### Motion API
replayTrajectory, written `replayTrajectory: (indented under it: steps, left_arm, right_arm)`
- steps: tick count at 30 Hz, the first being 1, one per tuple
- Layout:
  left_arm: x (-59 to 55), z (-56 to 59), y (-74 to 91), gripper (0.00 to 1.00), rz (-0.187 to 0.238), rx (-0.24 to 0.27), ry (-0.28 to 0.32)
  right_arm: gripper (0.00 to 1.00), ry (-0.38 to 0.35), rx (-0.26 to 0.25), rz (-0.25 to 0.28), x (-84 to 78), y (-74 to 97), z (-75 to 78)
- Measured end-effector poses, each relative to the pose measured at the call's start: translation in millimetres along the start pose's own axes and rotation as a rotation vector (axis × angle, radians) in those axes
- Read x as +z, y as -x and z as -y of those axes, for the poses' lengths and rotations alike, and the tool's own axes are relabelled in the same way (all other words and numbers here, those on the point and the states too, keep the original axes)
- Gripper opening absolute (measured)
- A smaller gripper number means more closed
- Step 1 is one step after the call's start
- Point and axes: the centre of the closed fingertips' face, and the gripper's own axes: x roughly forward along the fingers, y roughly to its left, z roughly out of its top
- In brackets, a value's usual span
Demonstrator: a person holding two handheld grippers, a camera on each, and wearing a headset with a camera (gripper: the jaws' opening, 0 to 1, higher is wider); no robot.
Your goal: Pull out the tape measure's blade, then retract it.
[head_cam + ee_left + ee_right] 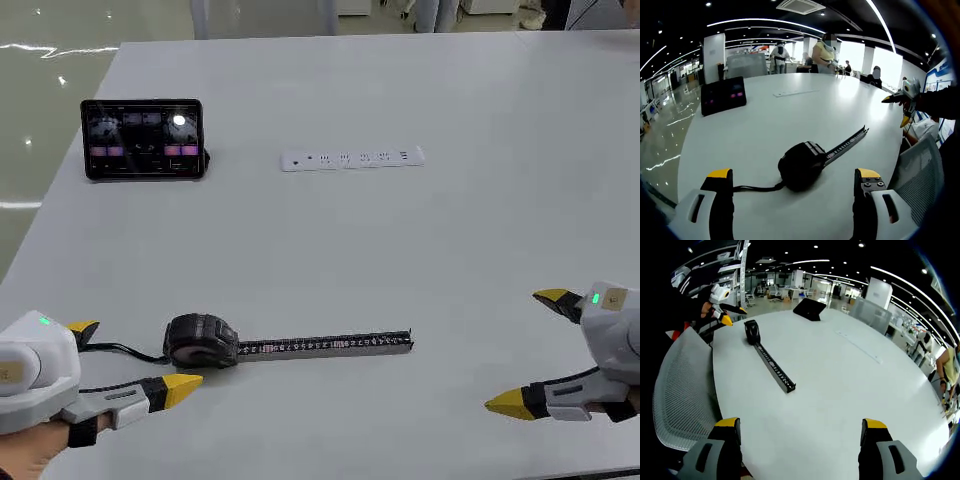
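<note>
A black tape measure [201, 341] [802, 165] [752, 330] lies on the white table [360, 250], its blade [325, 346] [846, 144] [773, 367] pulled out flat to the right. A black cord trails from its left side. My left gripper [140, 358] [792, 180] sits just left of the case, open, the case just ahead of its yellow-tipped jaws, untouched. My right gripper [532, 350] [799, 429] hovers open at the table's right front, well away from the blade's end hook, holding nothing.
A dark tablet [143, 139] [723, 94] [809, 309] stands propped at the back left. A white power strip [352, 158] [793, 92] [860, 346] lies at mid-back. A mesh chair [682, 390] stands by the near table edge. People stand beyond the far side.
</note>
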Motion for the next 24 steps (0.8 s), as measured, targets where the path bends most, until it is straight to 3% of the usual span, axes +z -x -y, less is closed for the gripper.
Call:
replayTrajectory:
  steps: [5,11,17,24]
  left_arm:
    - [3.9,4.7,-6.8,0.99,0.009,0.003,0.031]
    - [10.7,11.4,-14.6,0.99,0.018,0.012,0.022]
    - [18.7,13.1,-23.7,0.99,0.026,0.034,0.044]
    - [19.2,16.1,-32.6,0.99,0.011,0.04,0.037]
  right_arm:
    - [0.99,0.038,0.034,-0.014,8.3,-8.6,1.4]
    - [0.99,0.074,0.046,-0.017,18.6,-17.4,7.7]
    - [0.99,0.067,0.061,-0.013,24.1,-27.7,17.3]
    - [0.99,0.089,0.091,-0.027,28.4,-35.5,17.4]
